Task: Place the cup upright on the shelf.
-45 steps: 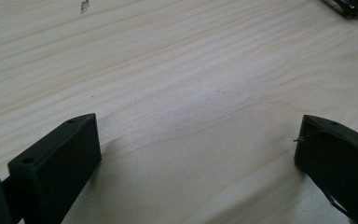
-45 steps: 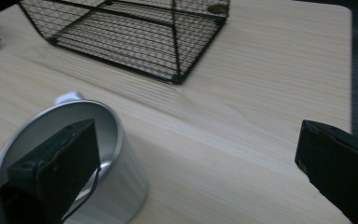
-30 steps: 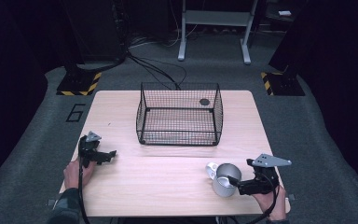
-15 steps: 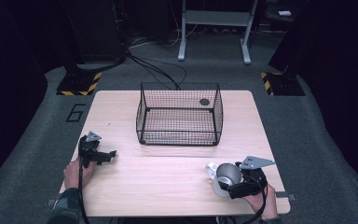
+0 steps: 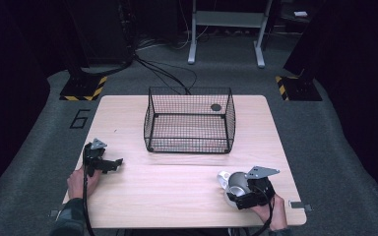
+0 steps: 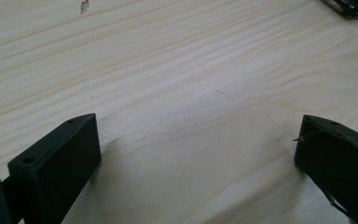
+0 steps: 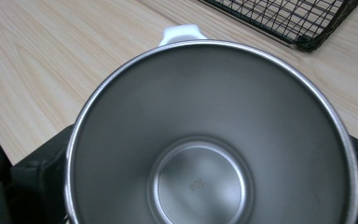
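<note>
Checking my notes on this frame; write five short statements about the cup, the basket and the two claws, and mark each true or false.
1. The metal cup is empty. True.
2. The wire basket holds the cup. False: the cup stands on the table, nearer the person than the basket.
3. The left claw is open over bare wood. True.
4. The right claw is far from the cup. False: its jaws flank the cup.
5. The cup has a black handle. False: its handle is white.

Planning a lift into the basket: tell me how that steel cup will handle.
The shiny silver metal cup with a white handle looks rigid and probably light, being thin-walled and empty. Its smooth walls may slip between the right tongs. Its round body might roll if tipped.
</note>
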Tool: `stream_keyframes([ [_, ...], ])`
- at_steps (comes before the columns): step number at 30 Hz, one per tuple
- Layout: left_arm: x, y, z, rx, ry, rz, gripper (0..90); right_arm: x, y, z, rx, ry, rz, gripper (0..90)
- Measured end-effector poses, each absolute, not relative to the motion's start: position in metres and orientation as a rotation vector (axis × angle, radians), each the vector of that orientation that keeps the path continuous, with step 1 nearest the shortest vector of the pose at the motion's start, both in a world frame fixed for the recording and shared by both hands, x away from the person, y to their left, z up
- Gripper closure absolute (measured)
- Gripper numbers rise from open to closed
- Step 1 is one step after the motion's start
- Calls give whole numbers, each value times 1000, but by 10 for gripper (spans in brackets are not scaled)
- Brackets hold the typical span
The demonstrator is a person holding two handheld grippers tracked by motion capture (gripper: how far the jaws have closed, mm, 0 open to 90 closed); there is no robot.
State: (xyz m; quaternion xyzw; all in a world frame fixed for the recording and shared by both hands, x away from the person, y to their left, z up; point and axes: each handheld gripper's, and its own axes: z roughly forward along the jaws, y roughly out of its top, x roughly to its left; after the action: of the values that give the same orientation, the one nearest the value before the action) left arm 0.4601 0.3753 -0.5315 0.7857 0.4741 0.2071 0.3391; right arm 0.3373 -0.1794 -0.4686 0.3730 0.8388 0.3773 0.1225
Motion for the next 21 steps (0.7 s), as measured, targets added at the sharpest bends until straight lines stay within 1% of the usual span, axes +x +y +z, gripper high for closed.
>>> stream_keyframes([
  [14, 460, 375, -532, 2045, 1235, 539, 3, 333, -177, -469, 1075, 2403, 1092, 52],
  [21, 460, 375, -532, 2045, 1235, 539, 3, 334, -180, -462, 1072, 2391, 1113, 54],
])
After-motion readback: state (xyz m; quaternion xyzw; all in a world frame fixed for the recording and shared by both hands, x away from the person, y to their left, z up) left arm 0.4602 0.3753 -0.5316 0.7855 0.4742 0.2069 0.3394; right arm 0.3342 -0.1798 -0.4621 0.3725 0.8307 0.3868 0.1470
